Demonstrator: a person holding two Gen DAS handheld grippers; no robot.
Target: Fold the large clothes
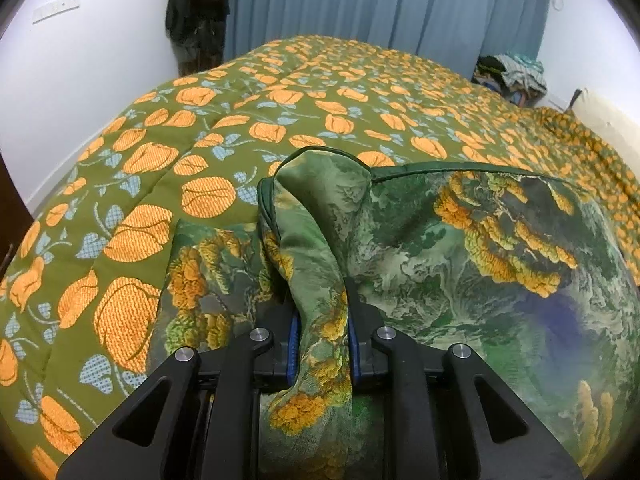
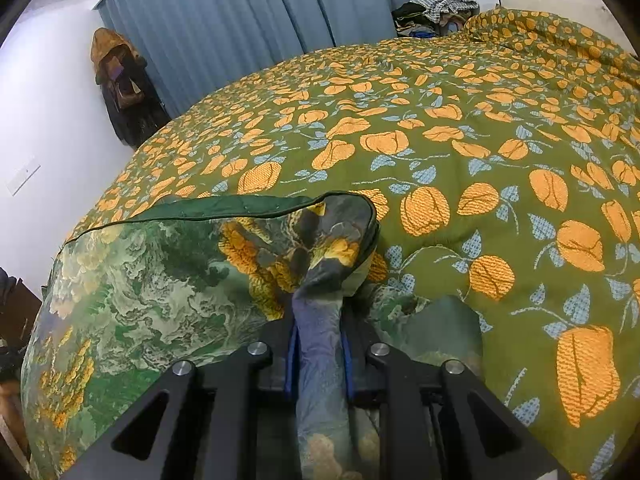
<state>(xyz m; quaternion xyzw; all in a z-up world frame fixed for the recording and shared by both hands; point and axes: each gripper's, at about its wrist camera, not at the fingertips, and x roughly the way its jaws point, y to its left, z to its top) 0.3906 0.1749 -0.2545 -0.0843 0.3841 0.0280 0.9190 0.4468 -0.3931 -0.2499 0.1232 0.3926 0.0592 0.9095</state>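
Left wrist view: the left gripper (image 1: pixel 322 332) is clenched on a bunched fold of a green garment (image 1: pixel 460 264) printed with yellow-orange flowers; the cloth passes between the blue-edged pads (image 1: pixel 294 344) and rises to a peak at 12 o'clock from the fingertips. From that peak a dark green piped hem (image 1: pixel 460 166) runs toward 2 o'clock, and the body of the garment spreads from 1 to 5 o'clock, lying on an olive bedspread (image 1: pixel 168 128) with orange flowers and pale blue leaves. A further flap of the same cloth lies at 9 o'clock, just beside the left finger. Blue curtains (image 1: pixel 380 4) hang at 12 o'clock beyond the bed, dark hanging clothes (image 1: pixel 196 16) at 11 o'clock, and a pile of clothes (image 1: pixel 512 74) at 2 o'clock. Right wrist view: the right gripper (image 2: pixel 320 348) is likewise clamped on a twisted fold of the garment (image 2: pixel 152 280), the cloth pinched between both pads and peaking at 12 o'clock. Its hem (image 2: pixel 224 212) runs toward 10 o'clock, and the body of the garment fills 7 to 11 o'clock. The bedspread (image 2: pixel 460 140) covers 12 to 5 o'clock, with the curtains (image 2: pixel 224 12) at 11 o'clock.
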